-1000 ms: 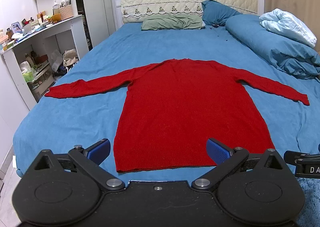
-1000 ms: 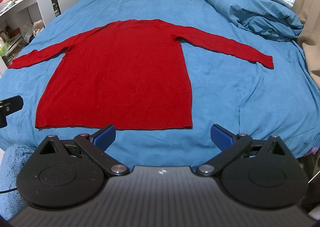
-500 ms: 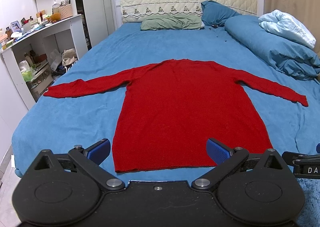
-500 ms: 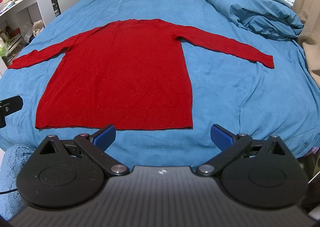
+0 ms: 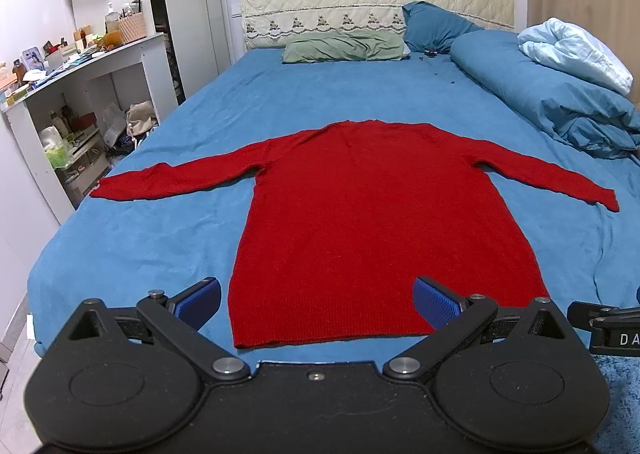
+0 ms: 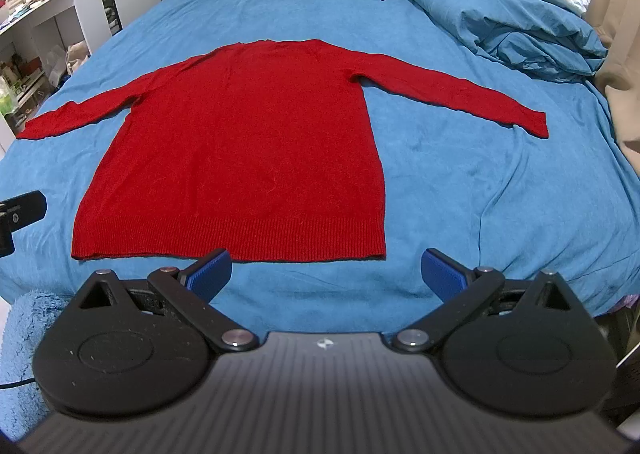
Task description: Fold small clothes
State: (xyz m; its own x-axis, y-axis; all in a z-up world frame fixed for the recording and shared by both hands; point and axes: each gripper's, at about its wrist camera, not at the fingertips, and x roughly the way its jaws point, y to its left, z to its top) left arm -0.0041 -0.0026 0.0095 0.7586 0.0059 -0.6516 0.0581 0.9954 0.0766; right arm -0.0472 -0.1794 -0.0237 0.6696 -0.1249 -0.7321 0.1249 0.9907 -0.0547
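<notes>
A red long-sleeved sweater (image 5: 372, 222) lies flat on the blue bed (image 5: 140, 246), both sleeves spread out sideways and the hem toward me. It also shows in the right wrist view (image 6: 248, 154). My left gripper (image 5: 318, 302) is open and empty, held above the hem near its left corner. My right gripper (image 6: 326, 270) is open and empty, just short of the hem near its right corner. Neither gripper touches the sweater.
A rolled blue duvet (image 5: 552, 94) with a pale blanket lies along the bed's right side. Pillows (image 5: 344, 48) lie at the headboard. A cluttered white desk (image 5: 80, 66) stands left of the bed. A blue fluffy rug (image 6: 24, 338) lies on the floor.
The left gripper has shifted slightly, so the sweater sits a little lower and further left in its view. The right gripper has hardly moved.
</notes>
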